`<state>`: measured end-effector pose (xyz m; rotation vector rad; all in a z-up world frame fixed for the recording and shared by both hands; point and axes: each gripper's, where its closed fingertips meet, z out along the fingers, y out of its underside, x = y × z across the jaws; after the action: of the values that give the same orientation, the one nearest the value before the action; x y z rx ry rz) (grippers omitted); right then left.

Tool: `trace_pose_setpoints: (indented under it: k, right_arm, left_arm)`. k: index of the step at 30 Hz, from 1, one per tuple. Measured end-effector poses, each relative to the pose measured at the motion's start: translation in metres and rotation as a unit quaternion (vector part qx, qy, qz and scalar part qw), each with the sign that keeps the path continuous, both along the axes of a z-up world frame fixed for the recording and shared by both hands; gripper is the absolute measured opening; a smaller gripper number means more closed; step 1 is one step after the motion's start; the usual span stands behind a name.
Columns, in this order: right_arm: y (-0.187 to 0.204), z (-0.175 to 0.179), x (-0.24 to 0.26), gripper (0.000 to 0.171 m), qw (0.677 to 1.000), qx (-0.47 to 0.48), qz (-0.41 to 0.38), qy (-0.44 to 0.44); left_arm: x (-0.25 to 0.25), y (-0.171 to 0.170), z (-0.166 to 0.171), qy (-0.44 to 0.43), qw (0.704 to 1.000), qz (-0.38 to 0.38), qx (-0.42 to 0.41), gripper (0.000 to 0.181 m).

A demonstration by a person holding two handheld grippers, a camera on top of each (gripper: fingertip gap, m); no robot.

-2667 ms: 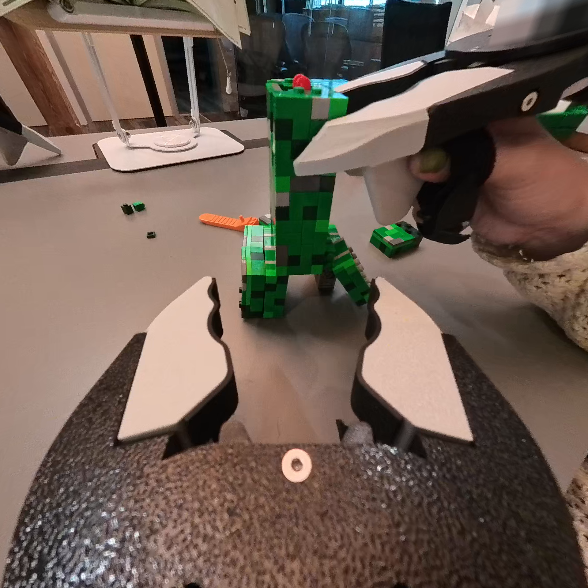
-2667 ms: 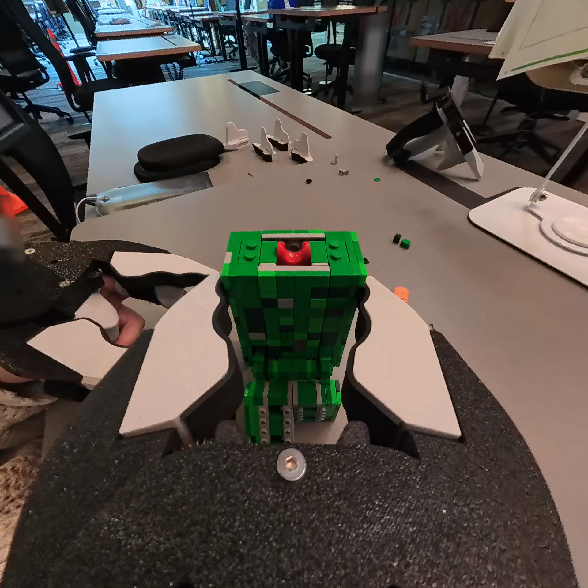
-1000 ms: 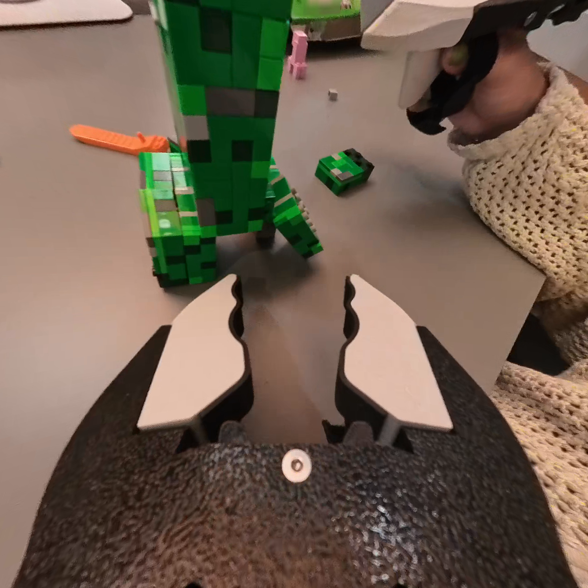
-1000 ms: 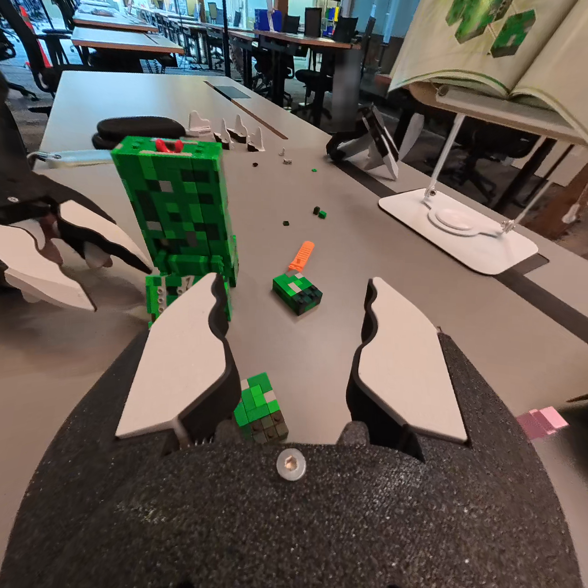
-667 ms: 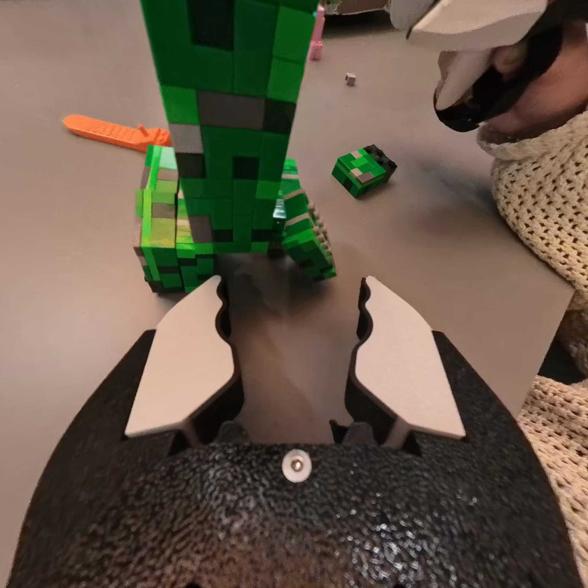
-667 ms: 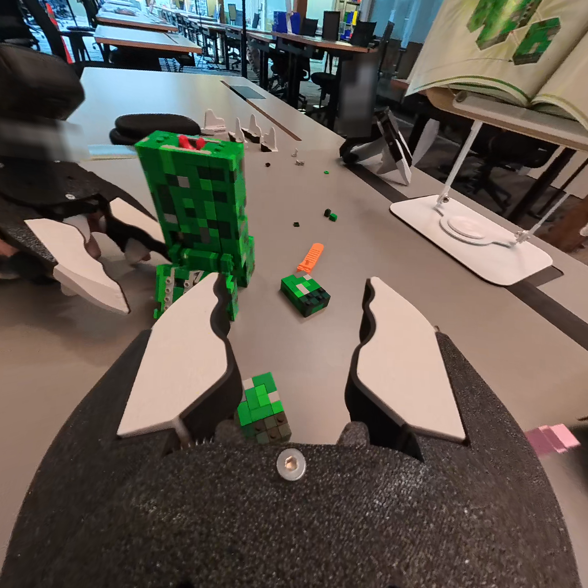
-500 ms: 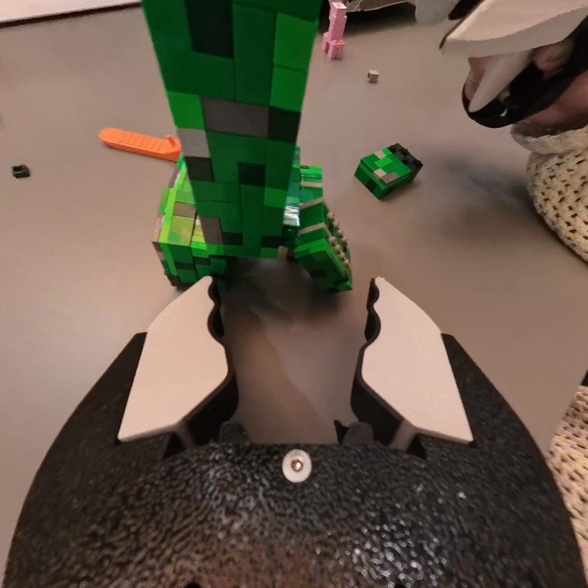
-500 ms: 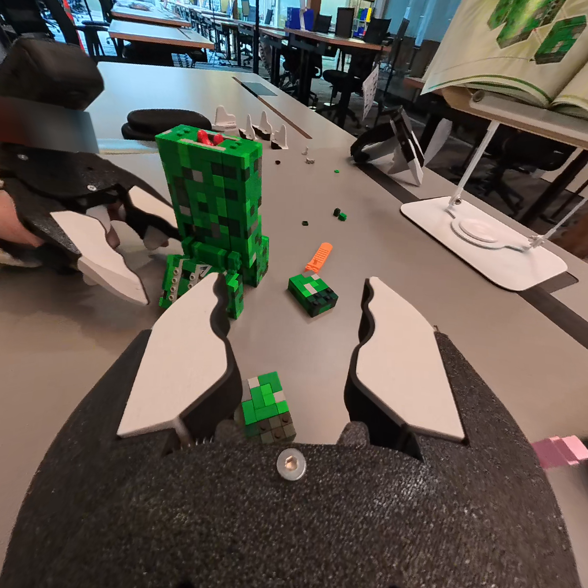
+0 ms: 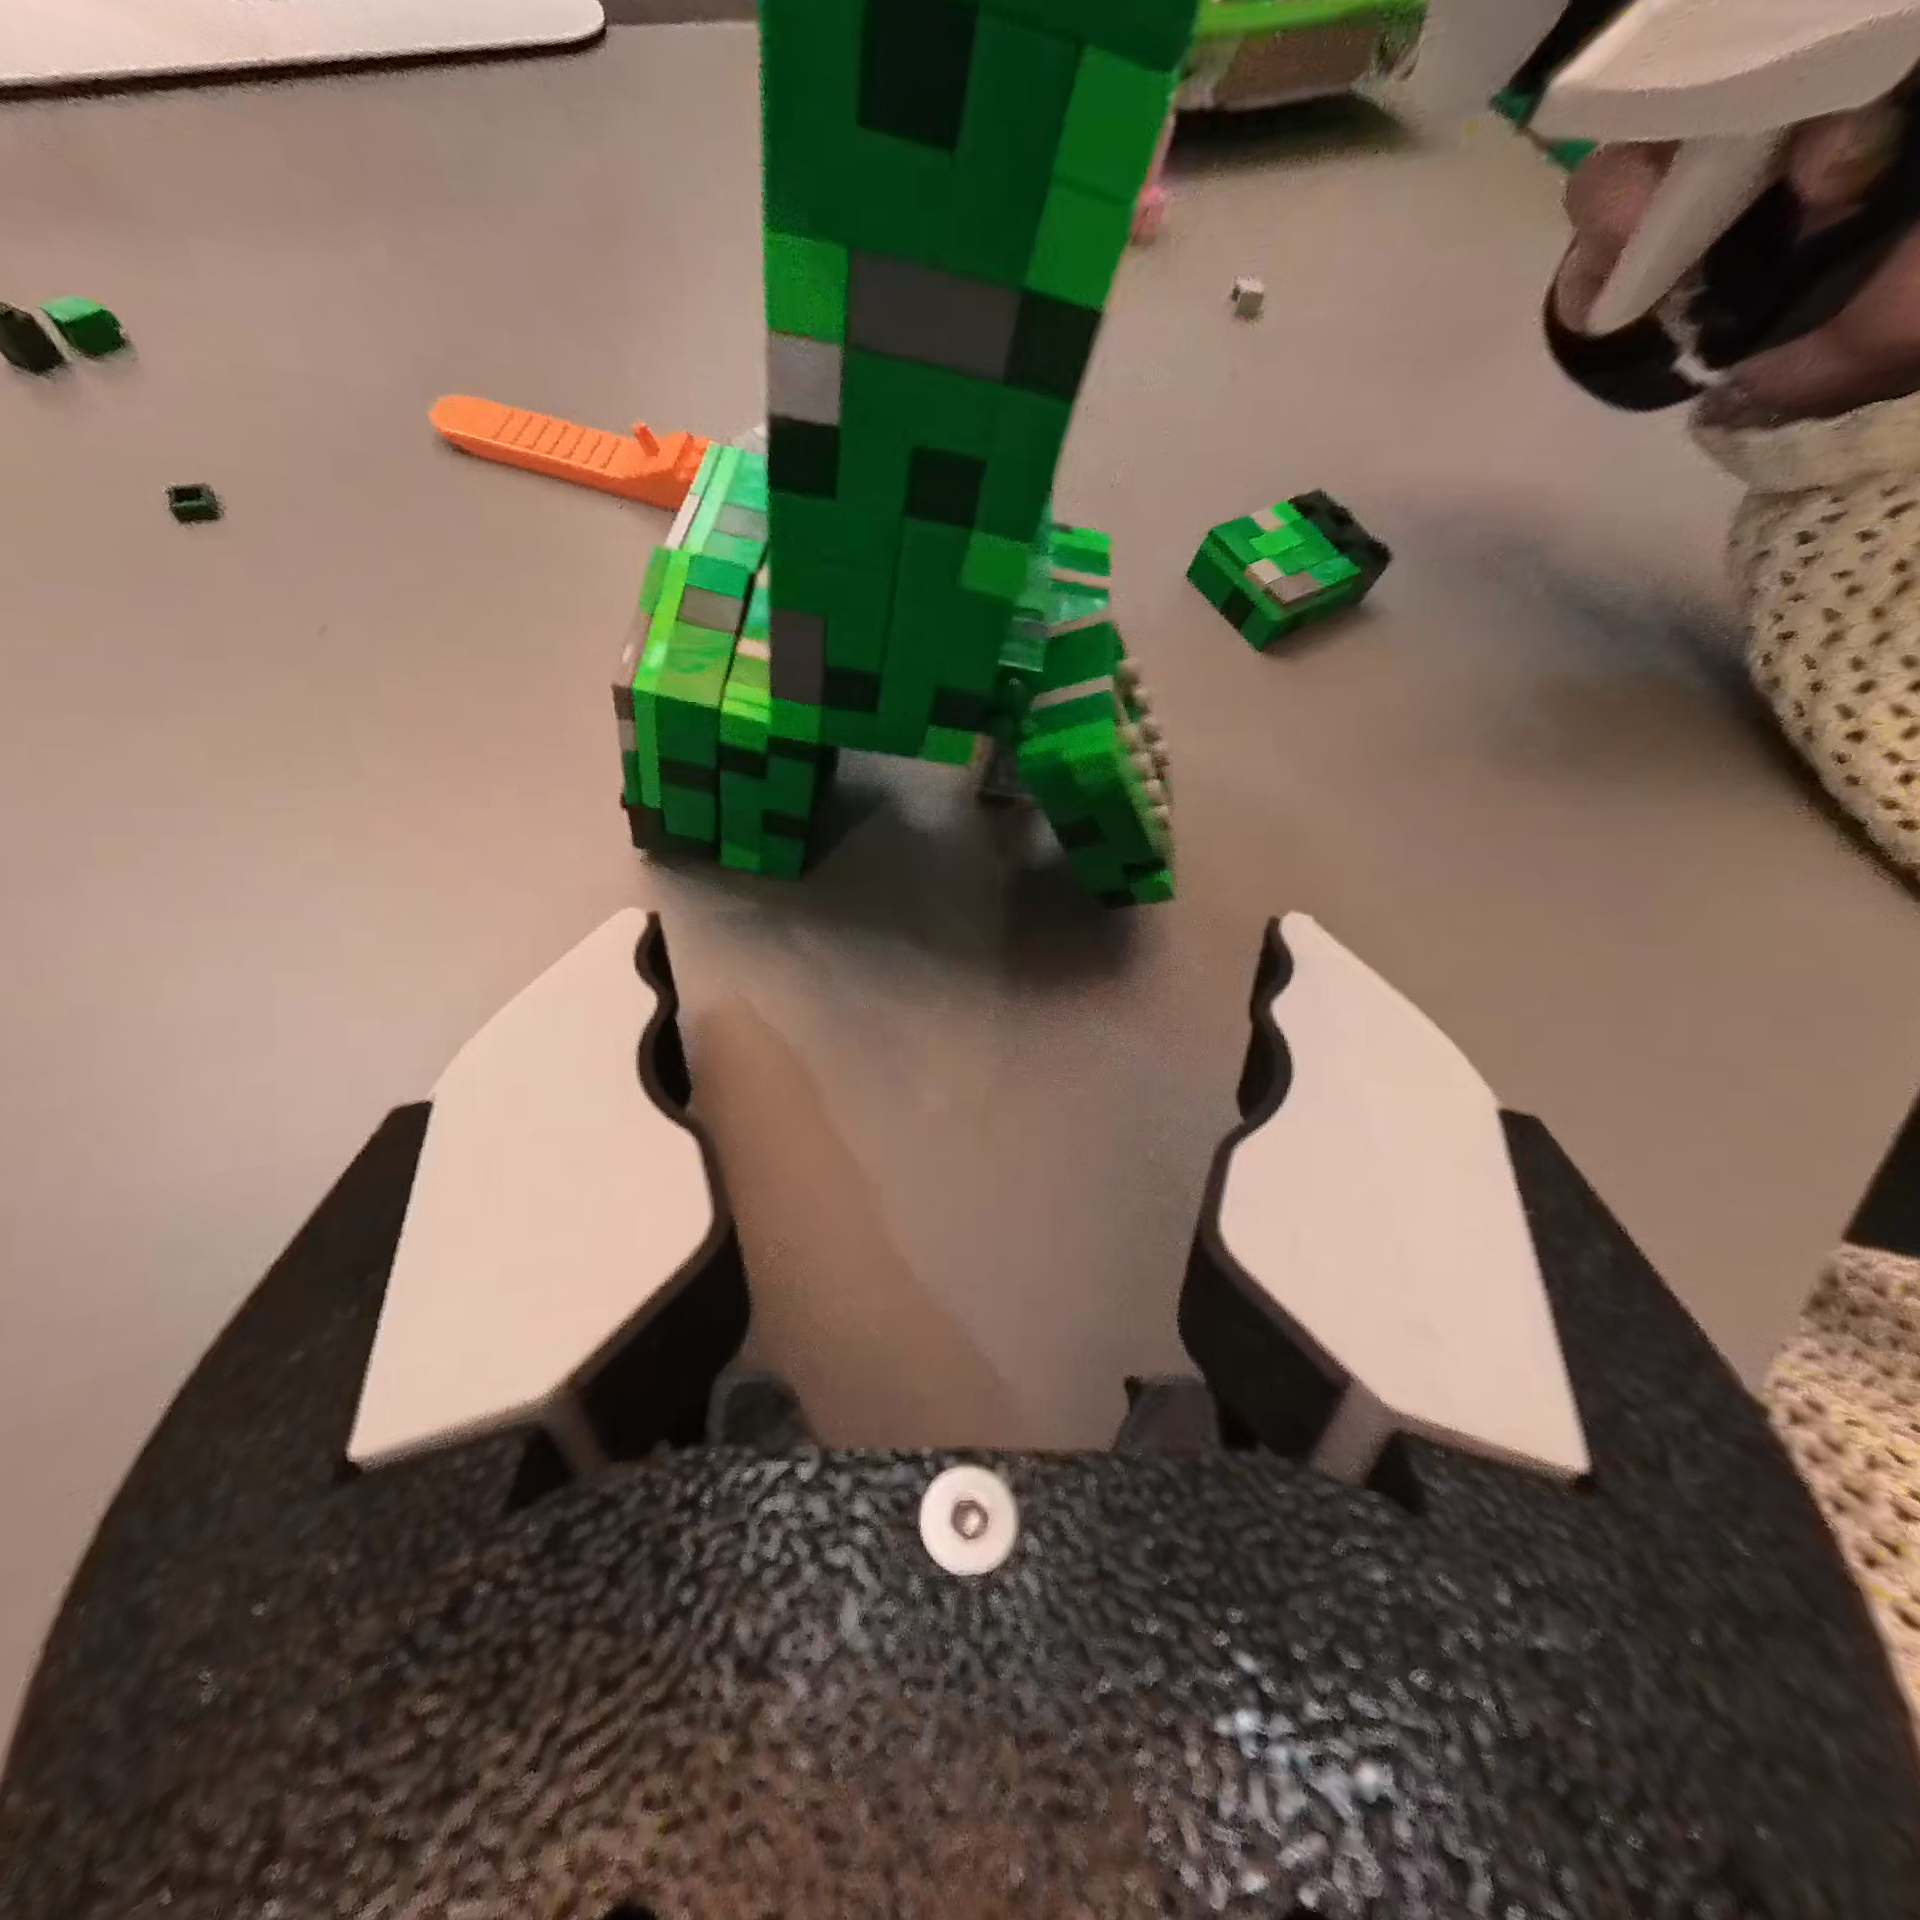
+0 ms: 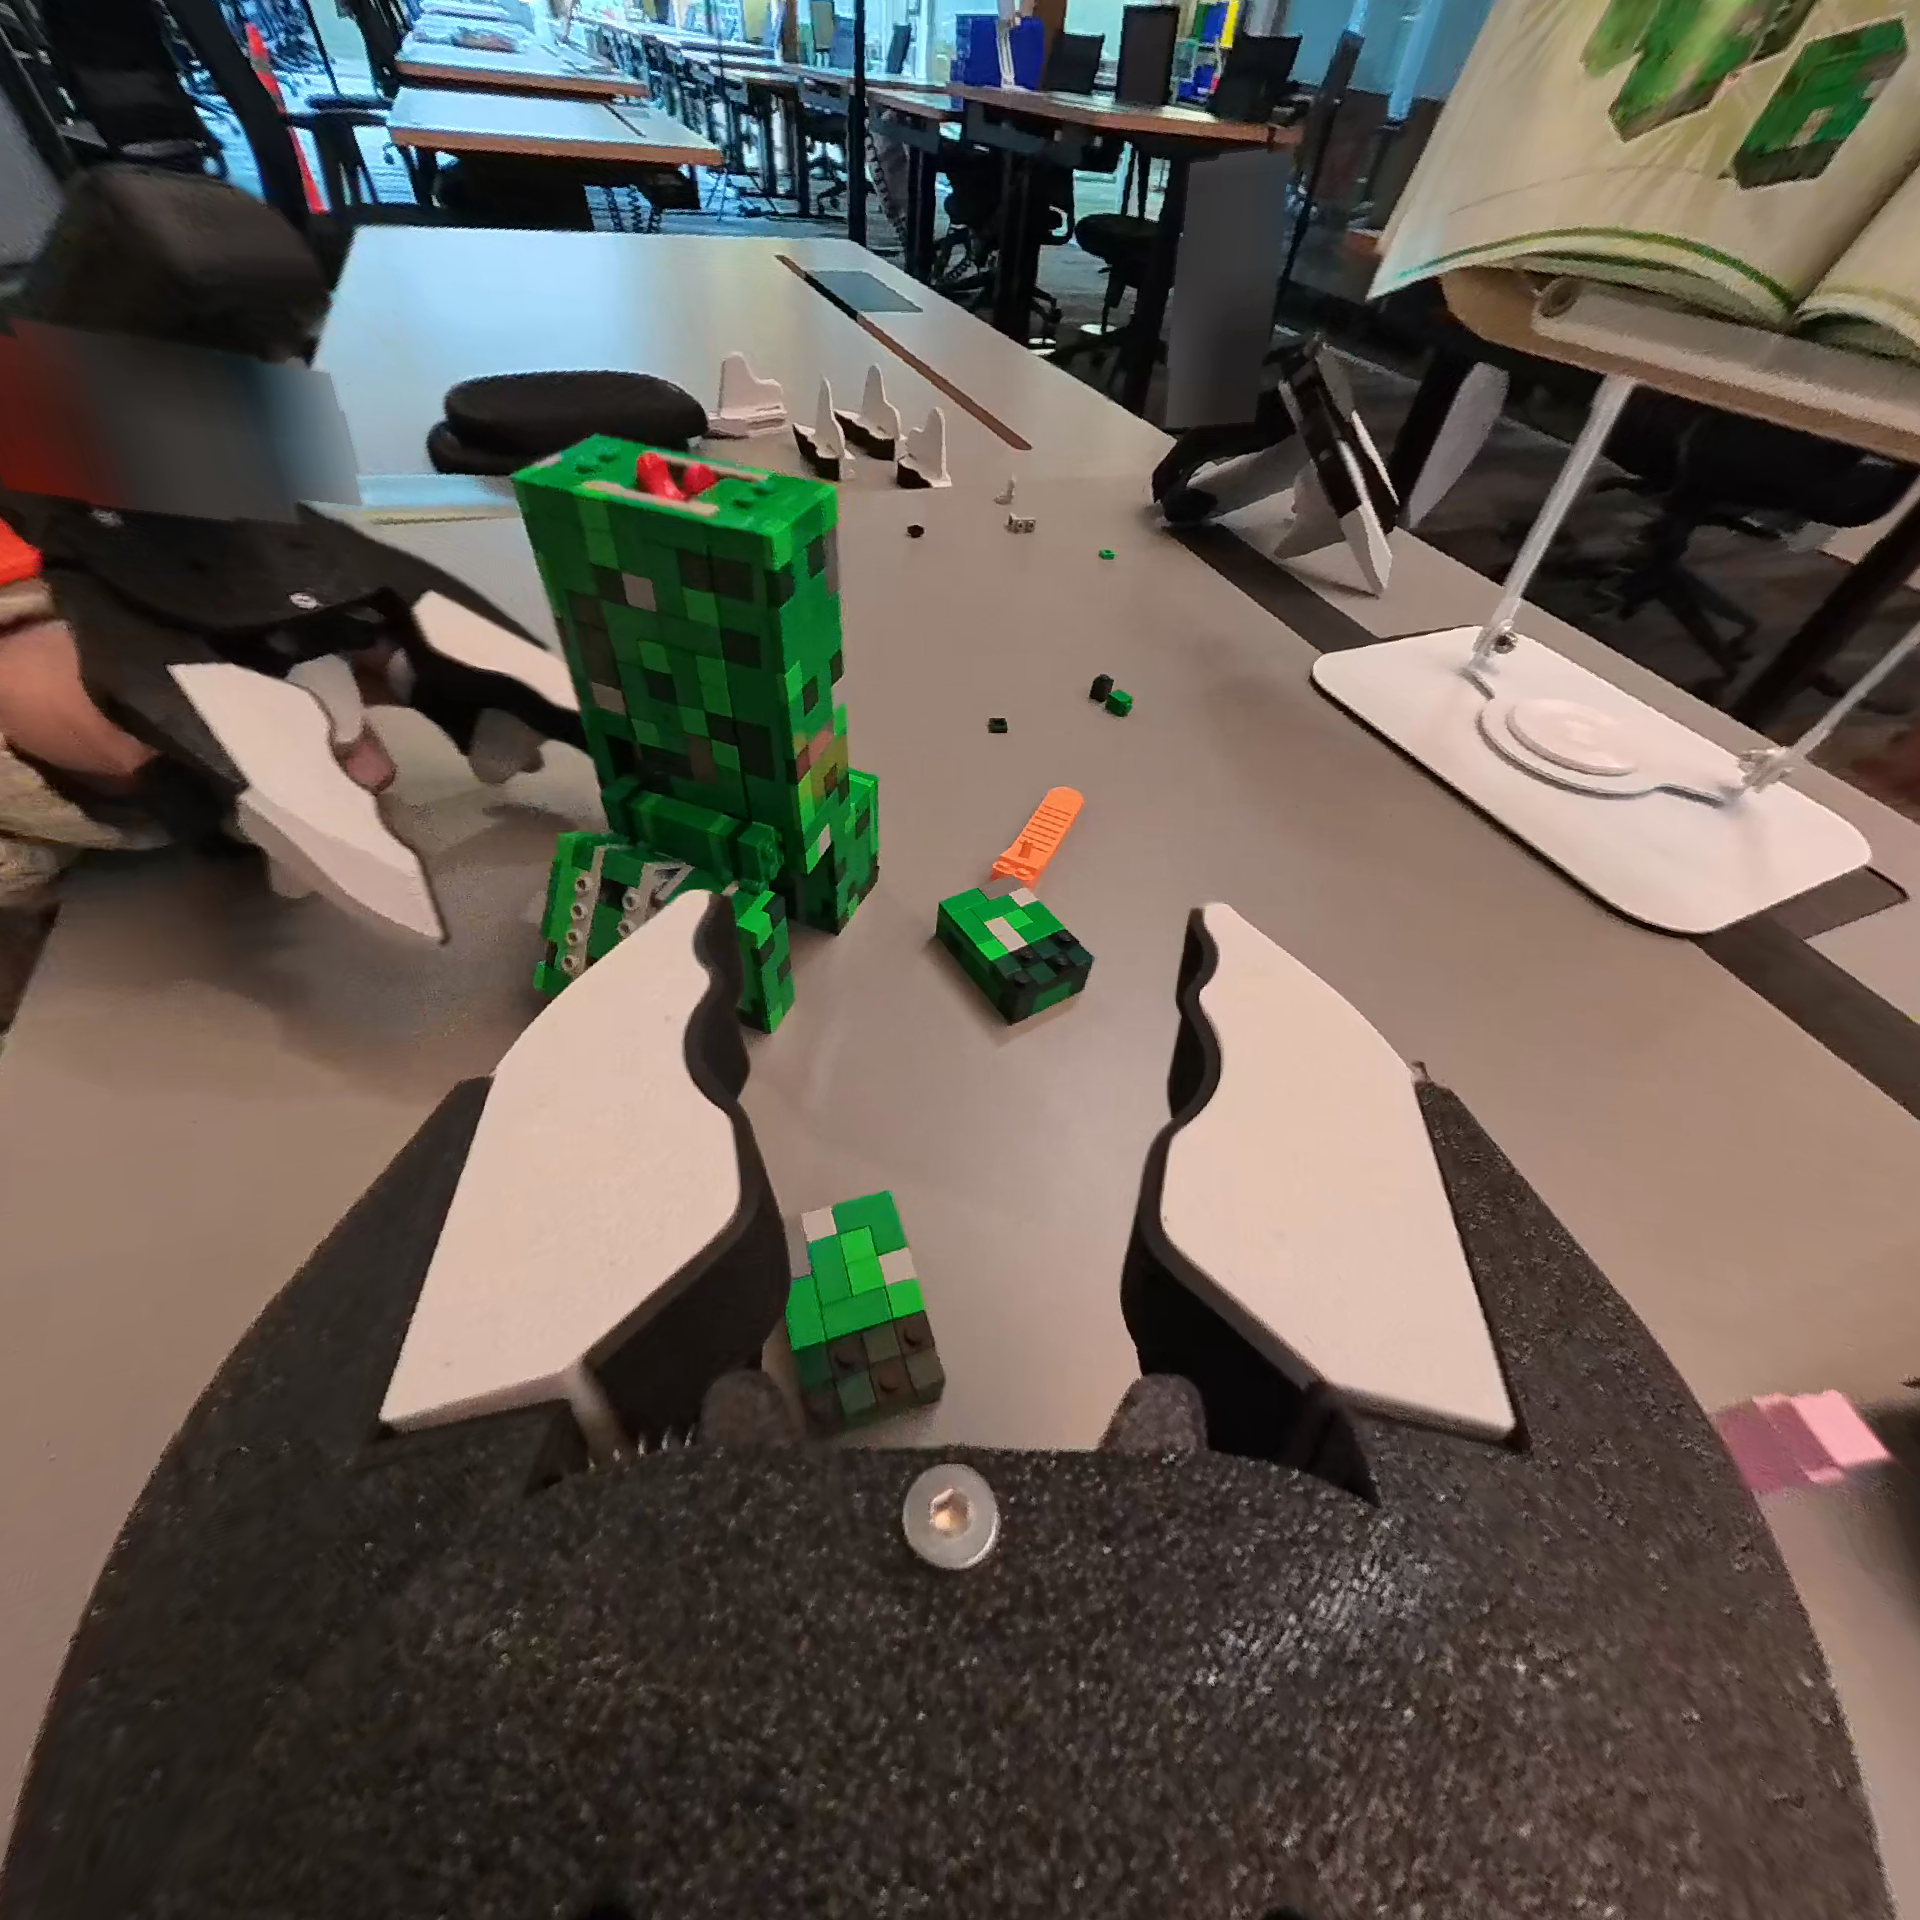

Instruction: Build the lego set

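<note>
A tall green blocky lego figure (image 9: pixel 935 436) stands on the grey table; it also shows in the right wrist view (image 10: pixel 696 665), with one leg splayed out at its foot. My left gripper (image 9: pixel 961 940) is open and empty just in front of the figure's feet. My right gripper (image 10: pixel 951 925) is open and empty, held above the table. A small green lego block (image 10: pixel 862 1309) lies on the table between its fingers, near their base. A second green block (image 10: pixel 1013 951) lies farther ahead and shows in the left wrist view (image 9: pixel 1288 566) right of the figure.
An orange brick separator (image 10: pixel 1039 831) lies behind the second block. Small loose pieces (image 10: pixel 1110 694) are scattered farther back. A white stand base (image 10: pixel 1590 769) holds an open instruction booklet (image 10: pixel 1662 156) at right. A pink piece (image 10: pixel 1803 1434) lies at the right edge. Spare gripper fingers (image 10: pixel 873 426) stand at the back.
My left gripper has swung left around the figure, which now sits centred ahead, and its fingers have opened wider. My right gripper has shifted a little; the block between its fingers stays put.
</note>
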<state>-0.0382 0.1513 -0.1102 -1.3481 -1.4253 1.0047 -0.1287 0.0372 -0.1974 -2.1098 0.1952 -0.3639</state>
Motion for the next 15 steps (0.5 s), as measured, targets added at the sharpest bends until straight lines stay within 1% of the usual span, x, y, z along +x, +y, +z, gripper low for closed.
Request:
trace_pose_setpoints:
  k: [3, 7, 9, 12, 15]
  right_arm:
    - [0.005, 0.006, 0.004, 0.080, 1.000, -0.003, -0.009, 0.006]
    - [0.011, 0.012, 0.008, 0.078, 0.999, 0.004, -0.026, 0.022]
    - [0.015, 0.013, 0.009, 0.073, 0.998, 0.012, -0.037, 0.040]
    - [0.027, 0.007, 0.009, 0.071, 0.996, 0.020, -0.065, 0.065]
    - [0.048, -0.003, 0.013, 0.067, 0.991, 0.043, -0.113, 0.064]
  left_arm:
    - [0.008, -0.009, 0.007, -0.015, 1.000, 0.009, 0.021, 0.102]
    - [0.019, -0.010, 0.013, -0.005, 0.999, 0.016, 0.047, 0.097]
    - [0.026, -0.009, 0.013, -0.003, 0.999, 0.008, 0.046, 0.097]
    - [0.033, -0.003, 0.015, -0.019, 0.999, 0.005, 0.051, 0.100]
    - [0.038, 0.001, 0.020, -0.058, 0.997, 0.008, 0.057, 0.097]
